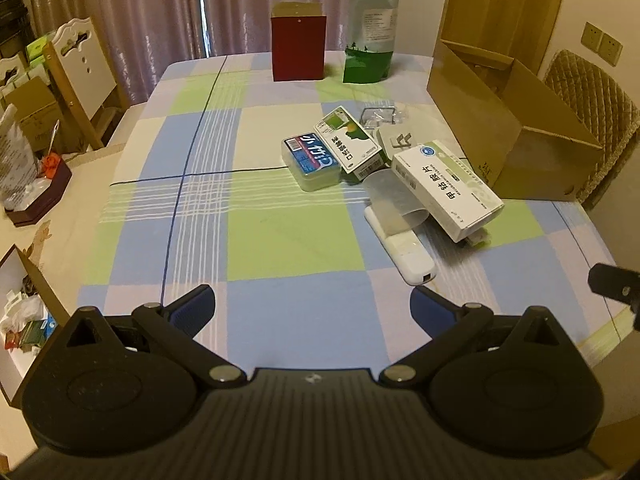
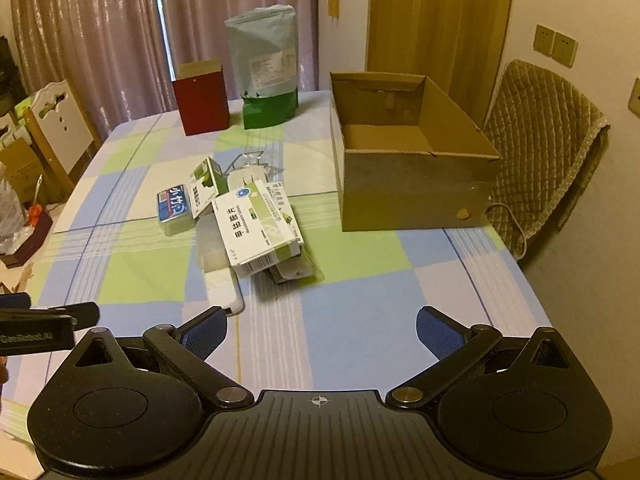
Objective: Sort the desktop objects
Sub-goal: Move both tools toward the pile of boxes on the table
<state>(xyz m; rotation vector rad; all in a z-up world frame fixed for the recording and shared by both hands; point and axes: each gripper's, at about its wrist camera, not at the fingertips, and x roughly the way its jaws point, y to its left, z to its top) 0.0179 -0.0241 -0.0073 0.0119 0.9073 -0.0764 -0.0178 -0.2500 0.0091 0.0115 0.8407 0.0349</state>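
Note:
A heap of small items lies mid-table on the checked cloth: a white medicine box (image 1: 446,188) (image 2: 256,232), a green-and-white box (image 1: 347,142) (image 2: 205,184), a blue-lidded tin (image 1: 310,162) (image 2: 173,208), a white remote (image 1: 400,240) (image 2: 224,288) and a clear bag (image 1: 378,114). An open cardboard box (image 1: 504,128) (image 2: 404,152) stands to the right of the heap. My left gripper (image 1: 314,306) hovers open near the table's front edge, nothing between its fingers. My right gripper (image 2: 322,330) is open too, short of the heap, and its tip shows in the left wrist view (image 1: 612,284).
A red paper bag (image 1: 298,48) (image 2: 202,98) and a tall grey-green pouch (image 1: 370,24) (image 2: 268,68) stand at the table's far edge before curtains. A padded chair (image 2: 544,148) is on the right, a white chair (image 1: 82,68) and clutter on the left.

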